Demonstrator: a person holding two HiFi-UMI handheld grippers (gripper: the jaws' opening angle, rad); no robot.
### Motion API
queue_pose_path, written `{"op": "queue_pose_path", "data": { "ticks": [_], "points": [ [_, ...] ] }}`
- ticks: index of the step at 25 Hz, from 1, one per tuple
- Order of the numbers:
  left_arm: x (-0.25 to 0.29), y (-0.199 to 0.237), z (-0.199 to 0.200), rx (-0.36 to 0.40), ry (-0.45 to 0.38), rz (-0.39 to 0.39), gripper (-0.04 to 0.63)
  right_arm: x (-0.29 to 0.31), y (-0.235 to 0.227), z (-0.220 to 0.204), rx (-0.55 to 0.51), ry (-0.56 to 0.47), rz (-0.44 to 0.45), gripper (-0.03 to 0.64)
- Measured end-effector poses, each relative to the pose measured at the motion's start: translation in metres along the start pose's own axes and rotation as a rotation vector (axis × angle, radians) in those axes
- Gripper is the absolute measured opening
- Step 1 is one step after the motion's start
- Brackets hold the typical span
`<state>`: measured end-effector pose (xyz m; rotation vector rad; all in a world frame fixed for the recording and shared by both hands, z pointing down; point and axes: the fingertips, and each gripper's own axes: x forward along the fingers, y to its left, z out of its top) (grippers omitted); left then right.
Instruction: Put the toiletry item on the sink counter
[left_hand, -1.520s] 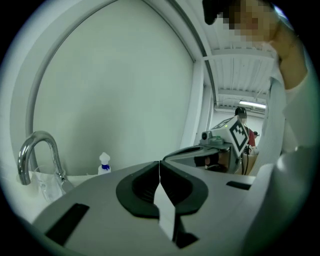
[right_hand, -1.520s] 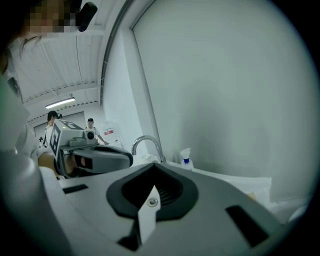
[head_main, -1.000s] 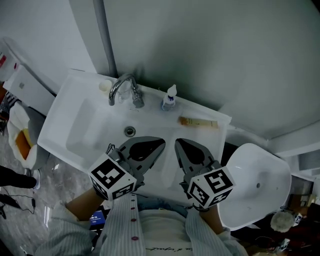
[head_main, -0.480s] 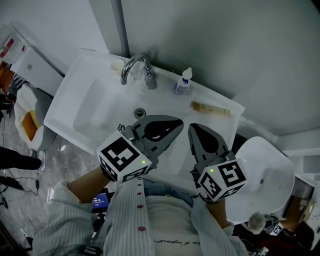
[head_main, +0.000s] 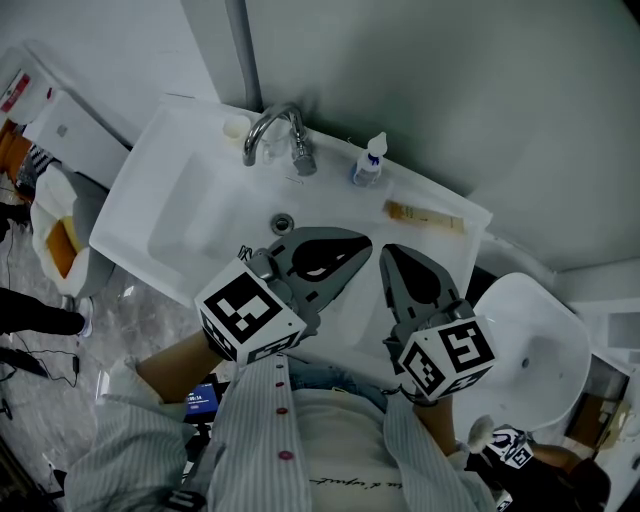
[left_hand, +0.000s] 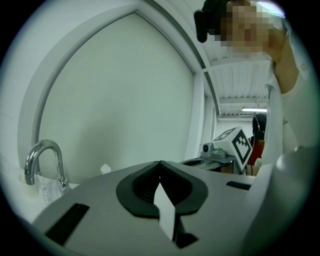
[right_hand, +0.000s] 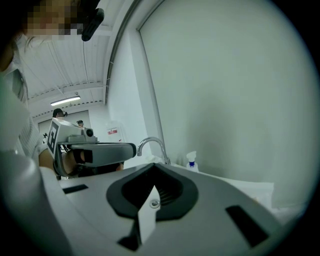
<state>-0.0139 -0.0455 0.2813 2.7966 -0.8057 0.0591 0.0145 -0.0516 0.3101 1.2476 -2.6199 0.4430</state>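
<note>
Your left gripper (left_hand: 160, 163) and right gripper (right_hand: 153, 165) both have their jaws pressed together on nothing, side by side over the sink (head_main: 180, 220). Beyond the right jaws, on the back ledge, stands the small bottle (head_main: 369, 160) (blue collar). The faucet (head_main: 275, 135) is beyond the left jaws. A flat tan item (head_main: 425, 217), perhaps a tube, lies further right.

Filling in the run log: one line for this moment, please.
left gripper shut, empty | right gripper shut, empty | small white spray bottle standing on white sink counter
</note>
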Motion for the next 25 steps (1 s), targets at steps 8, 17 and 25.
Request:
{"op": "queue_pose_path", "data": {
  "ticks": [8,17,25],
  "points": [
    [-0.0005,0.0011,-0.0026,-0.009,0.002,0.009,0.017,0.0040,0.0024,-0.0051,0.000,0.016,0.018,0.009],
    [0.0008,0.0050,-0.0049,-0.011,0.010,0.018,0.017,0.0047,0.0004,-0.0050,-0.002,0.018,0.025,0.008],
    [0.0006,0.0062,-0.0055,-0.020,0.007,0.020,0.017,0.0081,0.0017,-0.0076,0.006,0.021,0.033,0.009]
  ]
}}
